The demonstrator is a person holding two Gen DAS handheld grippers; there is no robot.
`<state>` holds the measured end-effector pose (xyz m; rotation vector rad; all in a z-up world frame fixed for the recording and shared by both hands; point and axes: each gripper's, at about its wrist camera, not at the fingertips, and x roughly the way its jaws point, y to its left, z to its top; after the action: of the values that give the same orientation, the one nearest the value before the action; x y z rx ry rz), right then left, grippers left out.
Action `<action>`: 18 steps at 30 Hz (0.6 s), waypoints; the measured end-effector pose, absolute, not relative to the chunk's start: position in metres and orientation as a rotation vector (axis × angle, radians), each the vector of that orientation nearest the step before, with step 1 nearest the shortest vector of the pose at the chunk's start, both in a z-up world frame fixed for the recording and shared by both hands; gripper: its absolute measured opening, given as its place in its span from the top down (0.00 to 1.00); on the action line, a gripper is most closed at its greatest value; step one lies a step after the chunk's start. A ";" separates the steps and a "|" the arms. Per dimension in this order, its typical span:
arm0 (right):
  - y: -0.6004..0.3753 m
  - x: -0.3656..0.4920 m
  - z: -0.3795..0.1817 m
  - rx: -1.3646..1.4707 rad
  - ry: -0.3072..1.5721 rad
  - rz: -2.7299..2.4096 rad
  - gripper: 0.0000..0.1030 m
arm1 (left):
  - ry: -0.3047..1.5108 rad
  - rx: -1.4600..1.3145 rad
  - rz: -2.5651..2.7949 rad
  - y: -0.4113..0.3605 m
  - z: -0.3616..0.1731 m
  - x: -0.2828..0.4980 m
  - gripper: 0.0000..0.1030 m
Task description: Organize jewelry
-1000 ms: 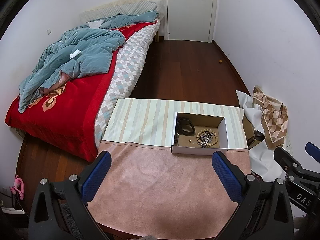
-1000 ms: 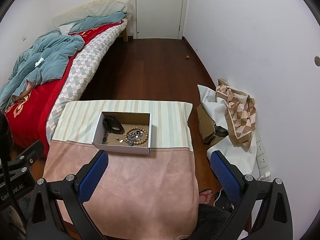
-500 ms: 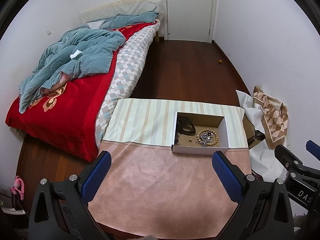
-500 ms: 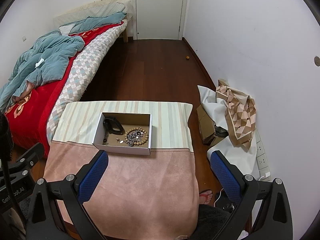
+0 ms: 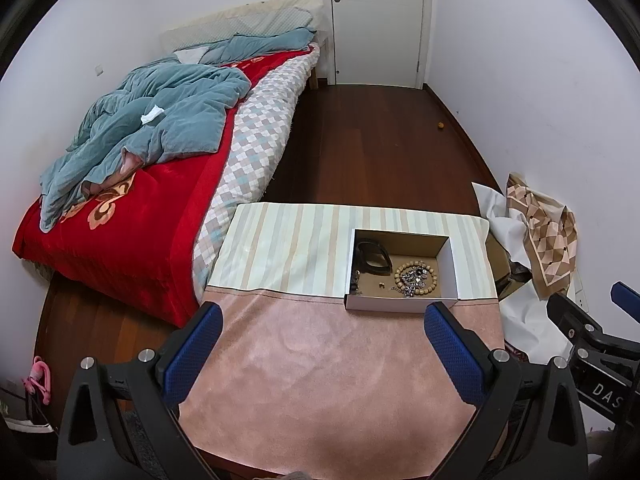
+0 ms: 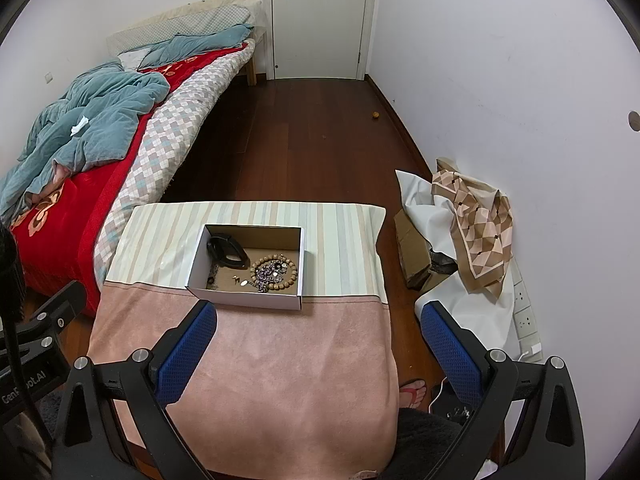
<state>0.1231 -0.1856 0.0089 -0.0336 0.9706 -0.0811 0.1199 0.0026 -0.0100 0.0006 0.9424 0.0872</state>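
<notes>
At the far left stands one bed (image 5: 132,184) with a red cover and a crumpled teal quilt (image 5: 160,120), its foot close to the table's left edge. One table (image 5: 320,380) carries two cloths: a striped one (image 5: 288,248) over the far half and a pink one over the near half, meeting in a straight seam.

One open white box (image 6: 244,300) sits on the striped cloth, its near wall right along the seam, closer to the table's right edge in the left wrist view. Inside it, from left to right: a small dark trinket in the near left corner, one black band (image 6: 226,250) against the far left, two tiny pale pieces (image 6: 240,281) on the brown floor, and one ring of wooden beads (image 6: 294,270) toward the right wall, with a heap of silvery chain (image 6: 270,272) lying inside the ring. All the jewelry is in the box; the cloths beside it are bare.

The left gripper (image 5: 322,350) hangs above the pink cloth, its two blue-padded fingers (image 5: 194,346) spread wide with nothing between them. The right gripper (image 6: 320,344) hovers over the table's near right part, fingers equally wide apart and holding nothing.

Right of the table, on the wooden floor by the wall, lie one cardboard carton (image 6: 412,248), white sheeting and one checked brown scarf (image 6: 476,228). One white door (image 6: 320,20) closes the far end.
</notes>
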 end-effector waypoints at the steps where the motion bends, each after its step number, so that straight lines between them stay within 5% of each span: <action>1: -0.186 0.123 0.008 -0.033 0.971 -0.080 0.00 | 0.942 0.002 0.086 0.002 -0.009 0.120 0.00; 18: -0.187 0.123 0.010 -0.036 0.968 -0.080 0.00 | 0.942 -0.003 0.085 0.002 -0.009 0.120 0.00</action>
<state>0.1227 -0.1872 0.0103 -0.0364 0.9676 -0.0803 0.1197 0.0017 -0.0093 -0.0030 0.9422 0.0849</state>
